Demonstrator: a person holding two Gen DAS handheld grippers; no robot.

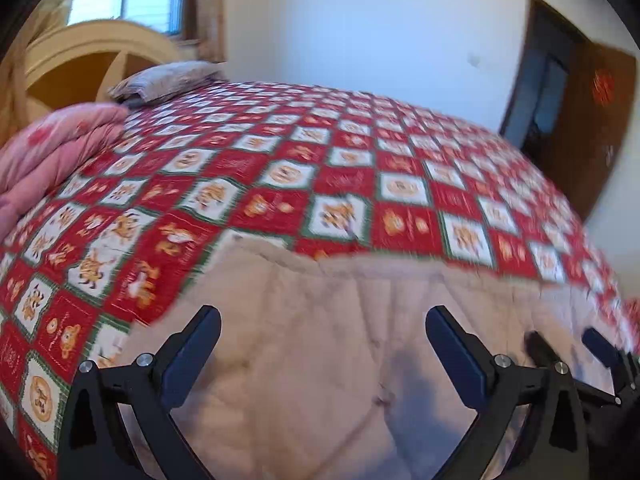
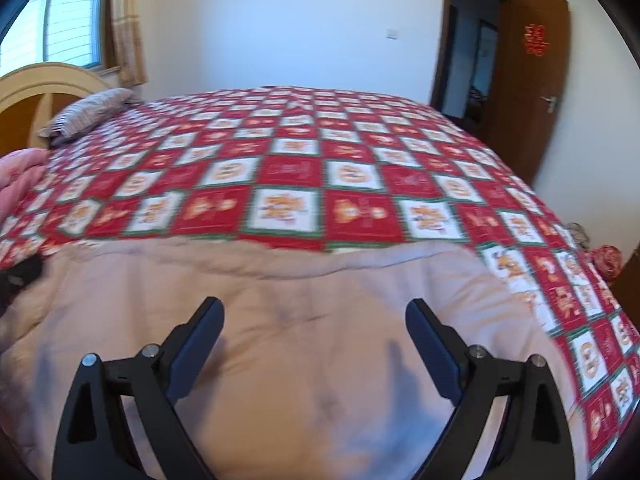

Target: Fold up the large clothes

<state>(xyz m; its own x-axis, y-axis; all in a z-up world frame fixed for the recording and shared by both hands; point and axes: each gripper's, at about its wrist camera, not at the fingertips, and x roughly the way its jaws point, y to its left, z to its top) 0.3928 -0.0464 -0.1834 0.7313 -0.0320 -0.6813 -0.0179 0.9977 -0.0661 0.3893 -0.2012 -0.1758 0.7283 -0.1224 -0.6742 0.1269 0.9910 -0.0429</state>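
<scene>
A large pale beige padded garment [image 1: 320,320] lies flat on the near part of a bed, over a red and white checked bedspread [image 1: 280,168]. It also fills the lower half of the right wrist view [image 2: 300,320]. My left gripper [image 1: 322,316] is open and empty, hovering over the garment's left part. My right gripper [image 2: 314,306] is open and empty over the garment's right part. The right gripper's fingertips [image 1: 596,340] show at the lower right of the left wrist view. A dark bit of the left gripper [image 2: 24,272] shows at the left edge of the right wrist view.
A folded pink quilt [image 1: 52,148] and a striped pillow [image 1: 168,80] lie at the bed's head end on the left, before a wooden headboard [image 1: 80,64]. A brown door [image 2: 532,80] stands open at the far right. A red bundle [image 2: 608,260] sits beyond the bed's right edge.
</scene>
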